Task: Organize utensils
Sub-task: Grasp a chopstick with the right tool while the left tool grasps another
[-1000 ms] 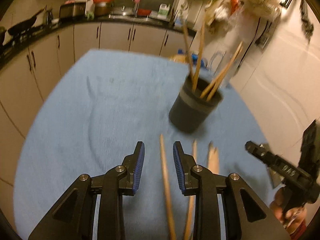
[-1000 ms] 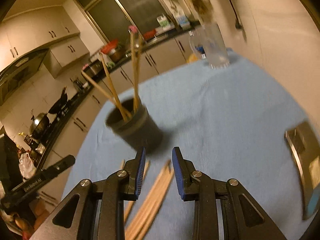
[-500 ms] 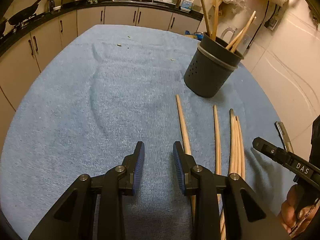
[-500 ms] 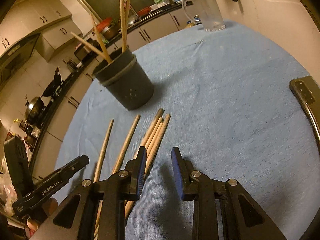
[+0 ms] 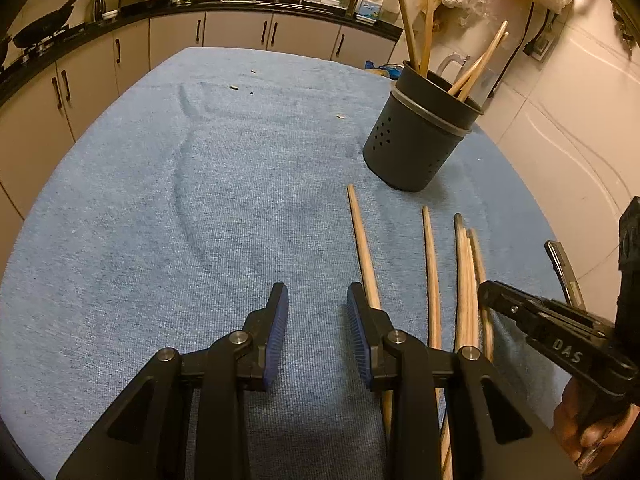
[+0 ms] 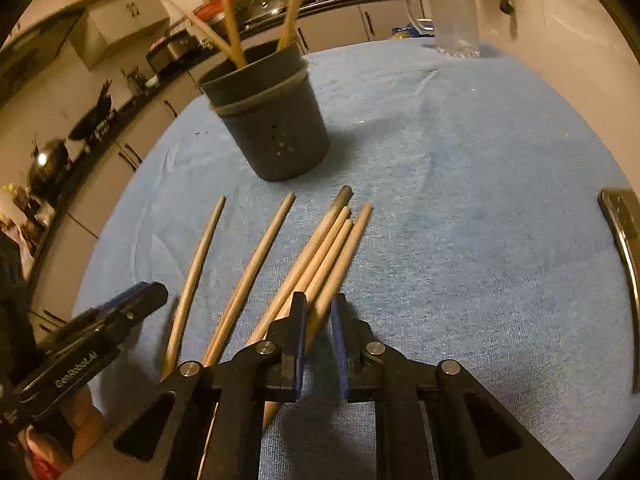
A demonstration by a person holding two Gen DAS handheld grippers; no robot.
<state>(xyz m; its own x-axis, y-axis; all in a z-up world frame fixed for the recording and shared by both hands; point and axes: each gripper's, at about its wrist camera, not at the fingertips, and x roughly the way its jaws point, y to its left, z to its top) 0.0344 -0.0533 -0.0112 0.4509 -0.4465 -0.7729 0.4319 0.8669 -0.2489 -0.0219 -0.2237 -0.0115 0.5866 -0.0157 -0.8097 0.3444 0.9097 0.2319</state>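
Observation:
A dark grey perforated utensil holder (image 5: 416, 148) (image 6: 276, 128) stands on the blue cloth with several wooden chopsticks upright in it. More chopsticks lie flat in front of it: one single (image 5: 362, 240), another single (image 5: 431, 264), and a tight bundle (image 6: 324, 248). My left gripper (image 5: 316, 312) hovers low over bare cloth, open and empty, its right finger beside the leftmost chopstick. My right gripper (image 6: 319, 314) is over the bundle, jaws closing. The bundle's rightmost chopstick (image 6: 348, 248) runs slantwise between them, and a gap still shows at the right pad.
A clear glass mug (image 6: 452, 16) stands at the table's far edge behind the holder. A metal utensil handle (image 6: 624, 240) (image 5: 560, 268) lies near the right edge. Kitchen cabinets and a cluttered counter (image 5: 200, 8) lie beyond. A person's hand (image 5: 592, 432) holds the right gripper.
Both grippers have dropped toward the cloth. The right one slid left over the chopstick bundle and its jaws have narrowed around one chopstick. The left jaws keep their gap.

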